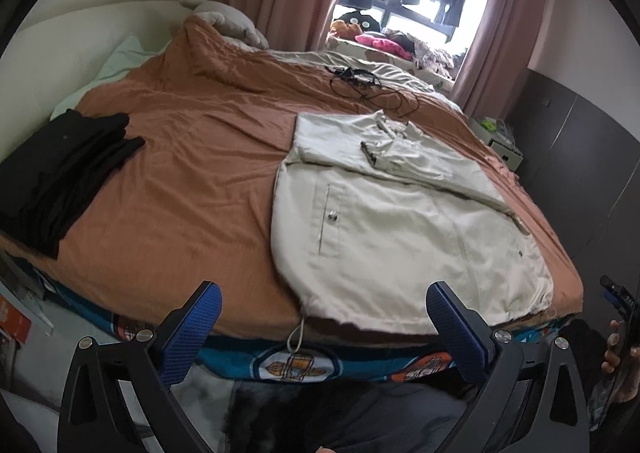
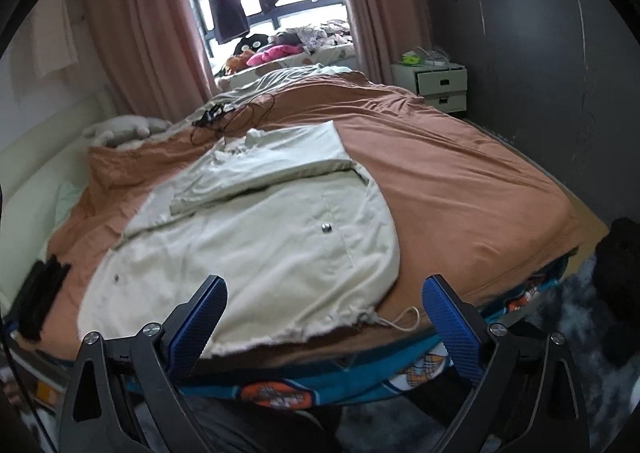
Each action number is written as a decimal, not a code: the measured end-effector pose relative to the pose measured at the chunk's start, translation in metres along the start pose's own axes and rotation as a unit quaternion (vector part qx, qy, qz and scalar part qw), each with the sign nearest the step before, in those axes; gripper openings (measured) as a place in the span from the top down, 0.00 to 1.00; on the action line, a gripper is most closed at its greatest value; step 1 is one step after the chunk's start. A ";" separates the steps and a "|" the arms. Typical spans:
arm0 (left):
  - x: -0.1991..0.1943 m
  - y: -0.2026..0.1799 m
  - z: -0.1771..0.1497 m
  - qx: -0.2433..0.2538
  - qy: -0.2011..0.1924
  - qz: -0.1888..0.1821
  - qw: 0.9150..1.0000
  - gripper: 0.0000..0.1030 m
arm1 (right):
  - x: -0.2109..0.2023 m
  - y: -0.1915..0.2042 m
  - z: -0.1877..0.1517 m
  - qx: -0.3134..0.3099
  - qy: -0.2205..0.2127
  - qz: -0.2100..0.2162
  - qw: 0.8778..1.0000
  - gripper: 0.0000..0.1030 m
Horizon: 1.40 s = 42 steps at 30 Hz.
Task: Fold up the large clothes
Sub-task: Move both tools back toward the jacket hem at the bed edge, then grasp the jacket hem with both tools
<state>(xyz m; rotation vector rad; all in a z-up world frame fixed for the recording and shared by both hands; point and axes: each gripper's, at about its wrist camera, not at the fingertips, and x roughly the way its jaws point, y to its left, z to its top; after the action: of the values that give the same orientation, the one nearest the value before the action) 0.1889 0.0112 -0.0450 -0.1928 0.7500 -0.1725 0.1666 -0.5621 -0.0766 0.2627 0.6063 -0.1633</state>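
A cream jacket lies flat on the orange bedspread, both sleeves folded in across its upper part, its hem at the near bed edge with a drawstring hanging over. In the right wrist view the same jacket fills the middle. My left gripper stands open just short of the hem's left corner, nothing between its blue pads. My right gripper is open too, over the hem's right end near the drawstring, not touching the cloth.
A folded black garment lies at the bed's left edge. Black cables sit beyond the jacket's collar. A white nightstand stands by the dark wall, and a cluttered window ledge lies behind the bed. A hand shows at far right.
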 end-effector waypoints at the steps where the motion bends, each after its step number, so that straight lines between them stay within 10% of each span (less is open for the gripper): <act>1: 0.002 0.003 -0.004 -0.001 0.002 0.001 1.000 0.01 | -0.001 0.000 -0.004 -0.003 -0.002 0.002 1.000 0.04; 15: 0.057 0.056 -0.032 -0.071 0.050 -0.024 0.996 0.01 | 0.034 -0.028 -0.038 0.017 0.053 0.004 0.998 0.00; 25: 0.121 0.061 -0.019 -0.080 0.079 -0.037 0.993 0.29 | 0.090 -0.050 -0.030 0.063 0.074 0.007 0.995 0.01; 30: 0.155 0.063 -0.014 -0.086 0.101 -0.046 0.990 0.45 | 0.124 -0.078 -0.020 0.111 0.097 0.033 0.988 0.27; 42: 0.213 0.068 0.013 -0.106 0.122 -0.066 0.985 0.63 | 0.196 -0.094 -0.005 0.159 0.126 0.069 0.977 0.42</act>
<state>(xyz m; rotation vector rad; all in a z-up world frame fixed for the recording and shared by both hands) 0.3567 0.0313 -0.1919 -0.4303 1.0012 -0.2459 0.3016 -0.6654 -0.2126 0.6405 0.8111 -0.0929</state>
